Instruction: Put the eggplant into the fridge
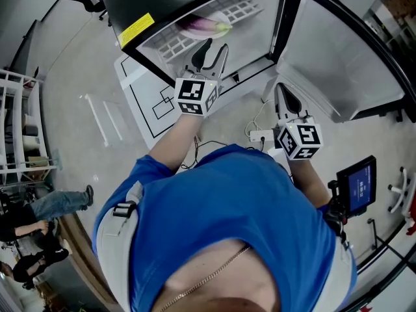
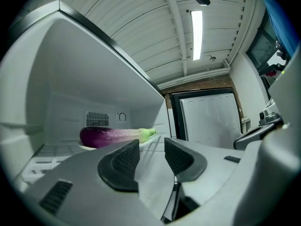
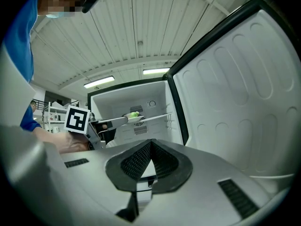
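The eggplant [image 2: 110,136], purple with a green stem, lies on the white wire shelf [image 1: 175,44] inside the open fridge, on what looks like a white plate. It also shows in the head view as the eggplant [image 1: 205,26], and its green tip [image 3: 133,115] appears in the right gripper view. My left gripper [image 2: 151,147] points level at the shelf just in front of it, open with nothing between the pads. In the head view the left gripper [image 1: 213,49] sits at the fridge's opening. My right gripper [image 3: 150,147] is shut and empty, held back beside the door [image 1: 338,51].
The fridge door [image 3: 235,88] stands swung open on the right. A power strip with cables [image 1: 260,135] lies on the floor by my feet. A small monitor on a stand [image 1: 357,187] is at right. A white rack [image 1: 19,129] and other people [image 1: 45,207] are at left.
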`<action>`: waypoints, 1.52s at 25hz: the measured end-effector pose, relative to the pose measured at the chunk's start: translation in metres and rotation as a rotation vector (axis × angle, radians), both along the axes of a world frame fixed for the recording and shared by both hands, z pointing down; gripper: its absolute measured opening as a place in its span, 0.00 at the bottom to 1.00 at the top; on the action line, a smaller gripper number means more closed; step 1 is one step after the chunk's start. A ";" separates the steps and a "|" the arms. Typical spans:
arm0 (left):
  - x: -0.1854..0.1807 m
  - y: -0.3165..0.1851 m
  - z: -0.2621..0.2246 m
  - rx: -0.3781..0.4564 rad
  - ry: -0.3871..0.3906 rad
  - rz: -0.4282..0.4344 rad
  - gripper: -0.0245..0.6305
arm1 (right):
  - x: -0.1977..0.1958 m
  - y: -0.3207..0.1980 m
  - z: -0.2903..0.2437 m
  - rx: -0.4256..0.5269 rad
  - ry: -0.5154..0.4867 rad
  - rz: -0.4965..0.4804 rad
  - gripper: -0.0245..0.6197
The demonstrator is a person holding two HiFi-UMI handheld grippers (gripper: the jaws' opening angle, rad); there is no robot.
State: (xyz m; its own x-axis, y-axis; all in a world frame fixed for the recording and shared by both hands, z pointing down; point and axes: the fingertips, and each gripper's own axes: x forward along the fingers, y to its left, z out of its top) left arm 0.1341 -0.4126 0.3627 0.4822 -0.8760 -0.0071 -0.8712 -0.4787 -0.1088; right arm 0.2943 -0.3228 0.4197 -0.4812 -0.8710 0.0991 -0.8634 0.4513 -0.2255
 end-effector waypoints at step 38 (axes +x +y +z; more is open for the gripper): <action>0.028 -0.064 -0.010 -0.080 0.072 0.049 0.30 | 0.009 -0.013 -0.011 0.045 -0.001 0.031 0.04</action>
